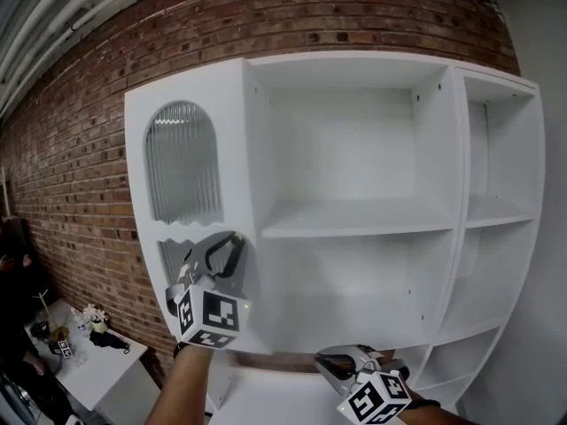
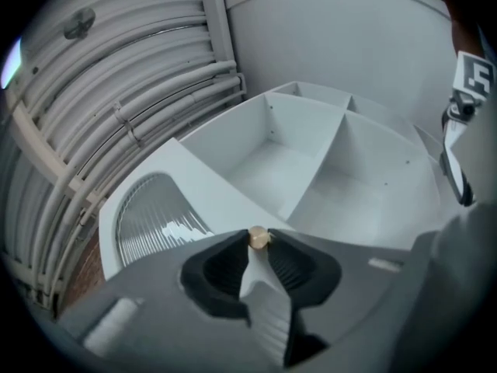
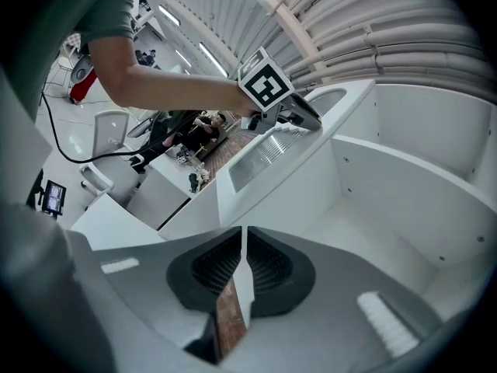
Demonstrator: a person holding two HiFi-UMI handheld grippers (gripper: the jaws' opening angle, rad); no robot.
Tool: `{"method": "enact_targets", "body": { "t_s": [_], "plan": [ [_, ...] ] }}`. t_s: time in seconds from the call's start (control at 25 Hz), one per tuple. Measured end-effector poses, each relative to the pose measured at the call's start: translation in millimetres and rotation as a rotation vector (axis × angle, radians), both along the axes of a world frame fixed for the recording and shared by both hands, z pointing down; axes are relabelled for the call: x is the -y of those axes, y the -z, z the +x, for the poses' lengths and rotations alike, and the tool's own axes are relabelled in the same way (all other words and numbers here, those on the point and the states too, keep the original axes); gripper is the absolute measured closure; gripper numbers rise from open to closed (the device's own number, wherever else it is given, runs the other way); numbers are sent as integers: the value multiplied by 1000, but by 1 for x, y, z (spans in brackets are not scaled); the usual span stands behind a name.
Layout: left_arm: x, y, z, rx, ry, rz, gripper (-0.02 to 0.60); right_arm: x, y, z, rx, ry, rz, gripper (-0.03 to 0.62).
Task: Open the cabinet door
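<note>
The white cabinet (image 1: 354, 220) shows bare shelves, and its door (image 1: 190, 87) with an arched ribbed glass pane (image 1: 182, 162) stands swung out at the left. My left gripper (image 1: 226, 251) is raised at the door's free edge, below the pane. In the left gripper view its jaws (image 2: 258, 243) stand apart with the small brass knob (image 2: 258, 238) right between the tips, and I see no firm squeeze on it. My right gripper (image 1: 341, 366) hangs low in front of the cabinet's bottom shelf, its jaws (image 3: 243, 239) shut with nothing between them. The right gripper view also catches the left gripper (image 3: 299, 119) at the door (image 3: 264, 177).
A brick wall (image 1: 80, 175) runs behind and to the left of the cabinet. A small white table (image 1: 97, 361) with a few small items stands at the lower left. A narrower shelf column (image 1: 500, 220) lies at the cabinet's right. People sit far off in the room (image 3: 194, 134).
</note>
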State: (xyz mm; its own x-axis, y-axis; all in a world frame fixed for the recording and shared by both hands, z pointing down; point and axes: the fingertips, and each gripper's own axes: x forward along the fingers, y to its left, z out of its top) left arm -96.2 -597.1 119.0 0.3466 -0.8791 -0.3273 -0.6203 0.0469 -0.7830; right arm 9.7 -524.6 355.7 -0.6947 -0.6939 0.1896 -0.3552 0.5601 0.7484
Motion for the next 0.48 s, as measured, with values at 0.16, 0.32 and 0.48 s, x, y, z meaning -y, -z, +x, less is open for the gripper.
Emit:
{"method": "enact_targets", "body": {
  "t_s": [0.16, 0.32, 0.48],
  "plan": [
    [-5, 0, -2, 5, -10, 6, 508, 5, -2, -1, 5, 9, 1, 566],
    [-35, 1, -9, -42, -63, 1, 508, 8, -1, 2, -1, 15, -3, 566],
    [-77, 3, -25, -55, -103, -16, 505, 3, 0, -8, -3, 35, 1, 566]
  ]
}}
